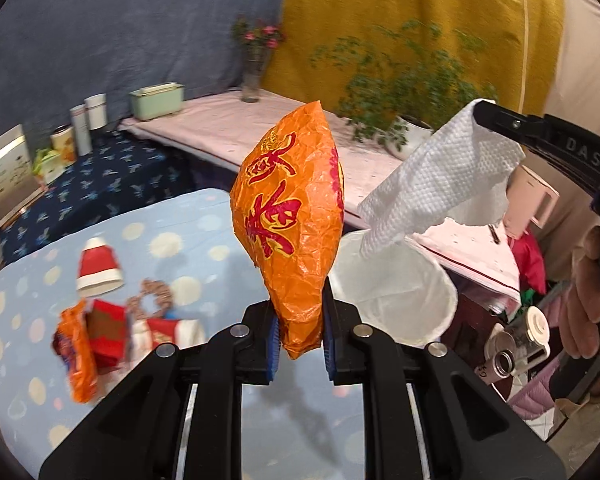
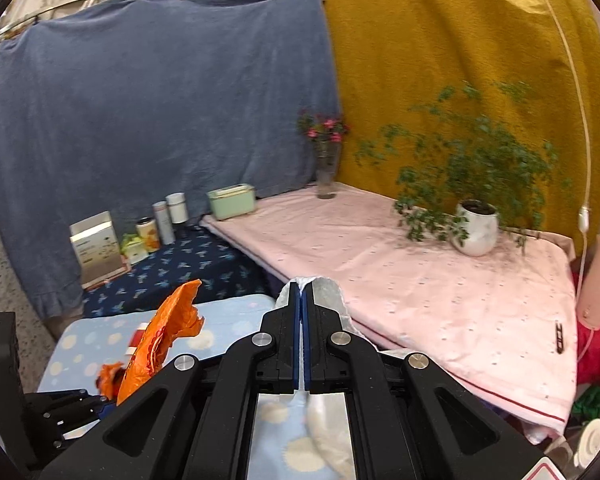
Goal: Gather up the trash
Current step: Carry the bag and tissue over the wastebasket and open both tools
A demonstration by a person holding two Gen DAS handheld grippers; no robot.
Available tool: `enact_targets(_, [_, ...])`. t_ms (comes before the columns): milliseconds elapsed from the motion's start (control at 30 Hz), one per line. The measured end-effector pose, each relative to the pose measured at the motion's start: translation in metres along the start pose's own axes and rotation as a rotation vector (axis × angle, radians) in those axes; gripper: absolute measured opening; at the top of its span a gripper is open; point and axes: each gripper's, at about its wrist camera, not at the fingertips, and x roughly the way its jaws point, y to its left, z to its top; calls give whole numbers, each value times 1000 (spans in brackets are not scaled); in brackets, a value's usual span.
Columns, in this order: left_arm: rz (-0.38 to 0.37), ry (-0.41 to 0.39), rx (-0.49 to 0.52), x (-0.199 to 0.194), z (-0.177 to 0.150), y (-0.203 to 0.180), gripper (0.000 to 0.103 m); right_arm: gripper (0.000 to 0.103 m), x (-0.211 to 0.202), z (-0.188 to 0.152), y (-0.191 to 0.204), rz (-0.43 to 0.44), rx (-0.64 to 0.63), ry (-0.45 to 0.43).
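In the left wrist view my left gripper (image 1: 300,320) is shut on a crinkled orange wrapper (image 1: 296,232) with red characters, which stands up between the blue pads. Just right of it is the open mouth of a white-lined bin (image 1: 396,292). Above the bin, my right gripper (image 1: 482,110) holds a white paper towel (image 1: 440,176) that hangs down. In the right wrist view the right gripper (image 2: 302,292) is shut on that paper towel (image 2: 326,290), and the orange wrapper (image 2: 160,340) shows at lower left in the left gripper (image 2: 100,404).
On the dotted blue tablecloth (image 1: 188,224) lie a red-and-white paper cup (image 1: 99,268), another orange wrapper (image 1: 78,356), a red carton (image 1: 108,332) and a brown ring (image 1: 152,296). A potted plant (image 2: 476,232), flower vase (image 2: 326,176) and green box (image 2: 232,200) stand behind. A person's hand (image 1: 588,292) is at the right.
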Motion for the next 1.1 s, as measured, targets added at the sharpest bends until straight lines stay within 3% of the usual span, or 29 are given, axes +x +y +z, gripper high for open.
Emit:
enact_targets(367, [-145,95,86,79,12,-75,17,1,28,-19,-84,-113,73,87])
enact_targets(533, [-157,125,123,111,10,-100,20,1,46,-34,-114,-126,131,141])
enact_targets(600, [-155,125,128,120,8,-107,28,2,53,-38,-120,-125,142,159])
enact_targets(667, [-138,116,127,128,7,-111,56,6,58,-42,-126,-129,157,167])
enact_targets(733, [-123,102,119,130,6,-112,64,11,62,-44,-129,-132,160,175])
enact_targets(833, [-105,106,107,133,6,-110,68,24,60,-45,-129,-122,166,165])
enact_targets(1100, [-38,85,83,122,6,-90,71,39,47,-40,-116,-107,156,127])
